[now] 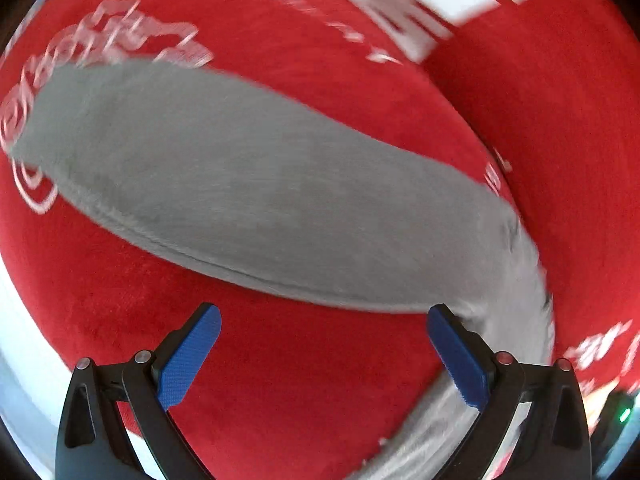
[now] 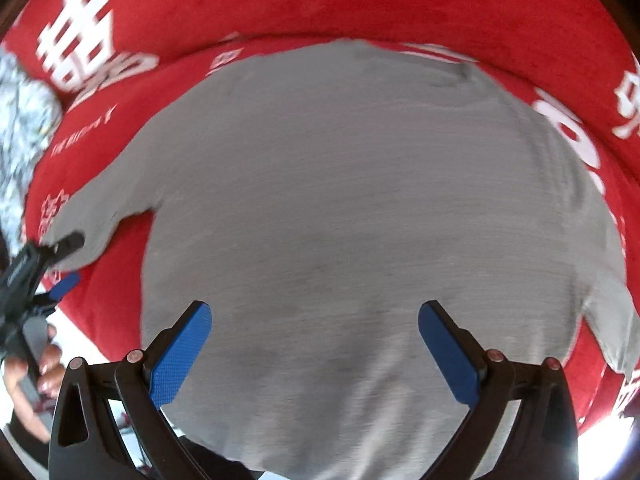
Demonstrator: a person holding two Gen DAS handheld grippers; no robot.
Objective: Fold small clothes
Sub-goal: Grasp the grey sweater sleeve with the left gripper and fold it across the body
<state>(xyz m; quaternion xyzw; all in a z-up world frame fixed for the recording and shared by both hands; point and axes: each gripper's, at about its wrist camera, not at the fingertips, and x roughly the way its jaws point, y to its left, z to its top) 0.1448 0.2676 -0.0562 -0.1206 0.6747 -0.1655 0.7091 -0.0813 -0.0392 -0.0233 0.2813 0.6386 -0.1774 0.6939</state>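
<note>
A small grey long-sleeved top [image 2: 360, 208] lies spread flat on a red cloth [image 2: 400, 8] with white lettering. In the left wrist view one grey sleeve [image 1: 248, 184] stretches across the red cloth [image 1: 280, 380]. My left gripper [image 1: 324, 314] is open and empty, just in front of the sleeve's hem edge. It also shows at the left of the right wrist view [image 2: 70, 260], by the sleeve's cuff. My right gripper [image 2: 314, 310] is open and empty above the lower body of the top.
A mottled grey-white fabric item [image 2: 20, 128] lies at the left edge of the red cloth. A white surface [image 2: 80, 332] shows beyond the cloth's near edge. The person's hand [image 2: 36, 376] holds the left gripper's handle.
</note>
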